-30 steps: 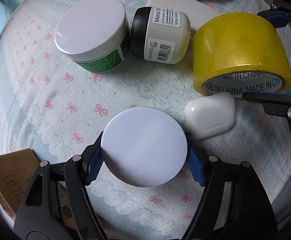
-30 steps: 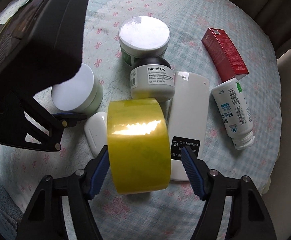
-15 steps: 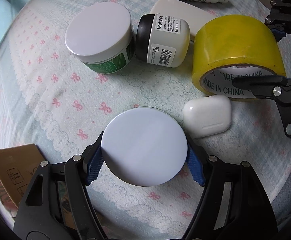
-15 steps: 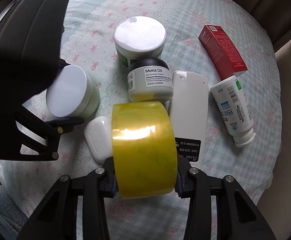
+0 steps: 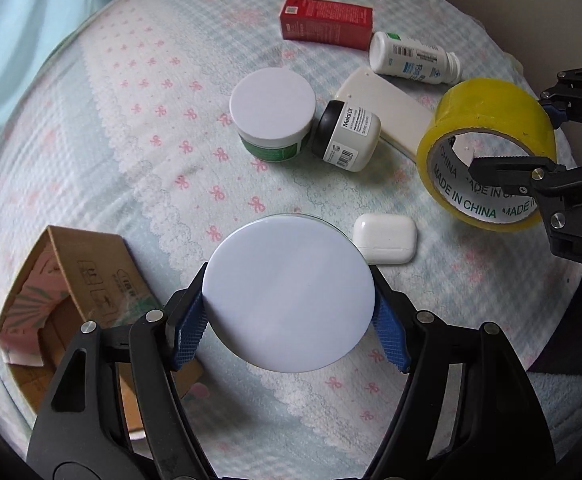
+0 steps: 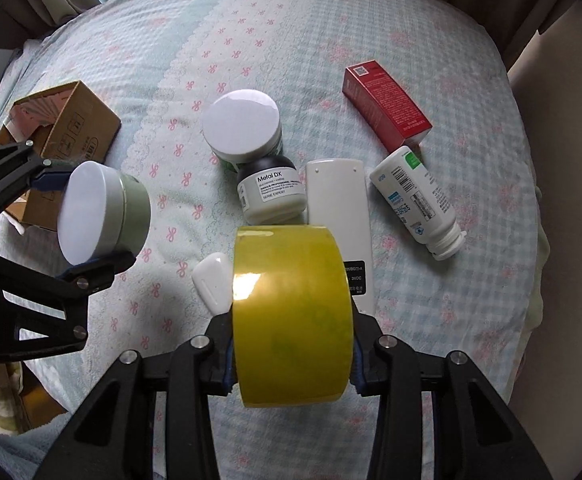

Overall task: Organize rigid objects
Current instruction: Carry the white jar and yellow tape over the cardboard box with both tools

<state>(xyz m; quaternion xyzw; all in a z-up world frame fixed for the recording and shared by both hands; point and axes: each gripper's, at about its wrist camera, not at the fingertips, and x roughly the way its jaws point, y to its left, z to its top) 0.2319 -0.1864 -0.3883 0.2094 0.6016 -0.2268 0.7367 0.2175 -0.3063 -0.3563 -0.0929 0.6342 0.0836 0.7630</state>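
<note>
Tools both grip: your left tool clamps the white-lidded pale green round jar. Your right tool clamps the yellow tape roll, white earbud case at its nine o'clock.

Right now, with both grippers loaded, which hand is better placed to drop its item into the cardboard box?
Left, probably. The left gripper holds the white-lidded jar right beside the cardboard box. The right gripper holds the yellow tape roll farther off, above the white earbud case.

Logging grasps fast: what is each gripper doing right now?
Left gripper: jaws closed on the round pale-green jar with a white lid.
Right gripper: jaws closed on the yellow roll of packing tape.
</note>
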